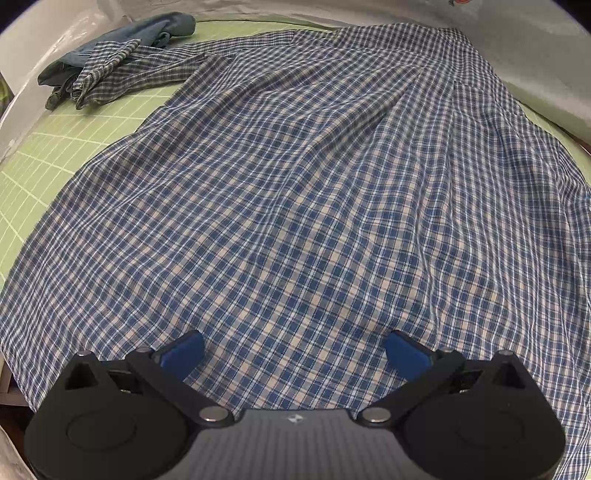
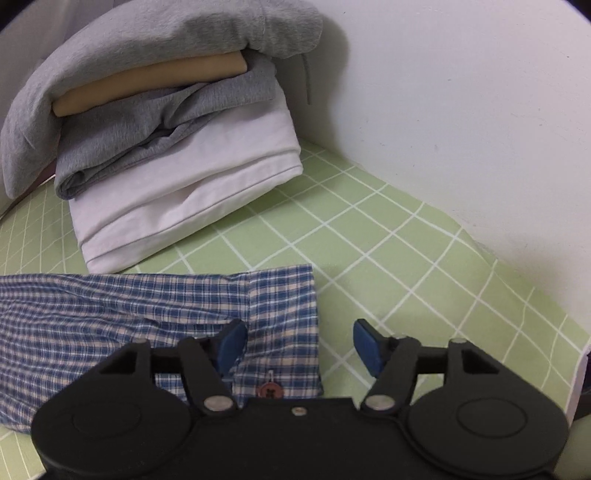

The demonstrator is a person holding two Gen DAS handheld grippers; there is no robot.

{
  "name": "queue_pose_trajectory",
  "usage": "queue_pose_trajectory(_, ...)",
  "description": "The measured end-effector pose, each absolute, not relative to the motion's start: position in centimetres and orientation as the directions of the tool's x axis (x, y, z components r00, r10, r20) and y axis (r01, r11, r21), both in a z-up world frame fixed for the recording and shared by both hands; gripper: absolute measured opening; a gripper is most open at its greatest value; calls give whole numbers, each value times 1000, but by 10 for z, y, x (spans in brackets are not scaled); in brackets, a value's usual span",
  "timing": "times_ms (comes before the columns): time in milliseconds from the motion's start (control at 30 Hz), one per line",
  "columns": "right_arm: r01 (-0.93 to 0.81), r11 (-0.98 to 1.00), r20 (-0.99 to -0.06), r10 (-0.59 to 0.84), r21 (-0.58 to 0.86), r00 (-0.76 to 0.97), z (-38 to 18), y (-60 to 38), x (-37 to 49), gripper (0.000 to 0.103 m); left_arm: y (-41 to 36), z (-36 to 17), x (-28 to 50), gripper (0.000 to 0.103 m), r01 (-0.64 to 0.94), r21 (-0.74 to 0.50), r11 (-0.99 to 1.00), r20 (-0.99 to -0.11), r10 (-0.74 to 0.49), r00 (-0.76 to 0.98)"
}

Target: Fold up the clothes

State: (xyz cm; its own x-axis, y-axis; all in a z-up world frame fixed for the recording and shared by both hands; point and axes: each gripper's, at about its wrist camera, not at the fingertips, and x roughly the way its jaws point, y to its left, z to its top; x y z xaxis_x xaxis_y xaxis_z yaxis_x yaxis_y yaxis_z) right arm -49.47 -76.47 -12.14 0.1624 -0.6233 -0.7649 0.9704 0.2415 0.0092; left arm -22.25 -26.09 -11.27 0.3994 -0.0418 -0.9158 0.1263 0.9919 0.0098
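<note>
1. Left tool [image 1: 294, 347] hangs over the plaid shirt [image 1: 295, 192], blue pads spread wide, nothing between them.
2. Right tool [image 2: 299, 345] is spread too, hovering at the shirt's cuff [image 2: 282, 314]; a brown button [image 2: 269, 392] peeks out just below.
3. Shirt lies back-up, spread across the green gridded counter [image 2: 388, 258].
4. Far sleeve [image 1: 129, 70] drapes onto a denim garment [image 1: 155, 29].
5. Folded stack [image 2: 166, 129] sits beyond the cuff, against the white wall [image 2: 461, 92].

Two matte black handheld grippers with blue fingertip pads.

The left gripper [image 1: 294, 352] had round black housings flanking a grey ribbed centre plate with a small white mark, and silver pivot screws. The right gripper [image 2: 299, 345] was all black, with matching silver screws and blue pads [image 2: 232, 345].
</note>
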Motion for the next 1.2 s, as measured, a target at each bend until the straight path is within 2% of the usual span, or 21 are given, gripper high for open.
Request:
queue_pose_trajectory(33, 972, 234, -759, -629, 22, 169, -118, -759, -497, 81, -262, -113, -223, 103, 127, 10, 992, -915, -42, 400)
queue_pose_trajectory(167, 959, 280, -754, -620, 48, 219, -112, -726, -490, 87, -264, -114, -222, 103, 132, 10, 991, -915, -44, 401)
queue_pose_trajectory(267, 926, 375, -765, -585, 38, 269, -112, -688, -469, 98, -265, -114, -221, 103, 148, 10, 989, -917, -50, 395)
queue_pose_trajectory(333, 899, 436, -773, -559, 33, 299, -112, -663, -454, 101, -263, -114, -222, 103, 171, 9, 985, -916, -60, 396)
queue_pose_trajectory(567, 774, 633, -801, -453, 20, 391, -112, -574, -403, 103, -252, -113, -221, 103, 275, -10, 961, -912, -122, 392)
queue_pose_trajectory(733, 735, 678, -816, -428, -5, 390, -113, -513, -373, 103, -204, -97, -199, 103, 293, -157, 943, -894, -262, 363)
queue_pose_trajectory(933, 710, 703, -839, -411, -43, 357, -119, -445, -340, 103, -114, -65, -146, 103, 213, -206, 955, -846, -283, 452)
queue_pose_trajectory(1200, 840, 539, -849, -471, -61, 241, -133, -399, -313, 103, -22, -50, -64, 103, 185, -125, 975, -814, -207, 543)
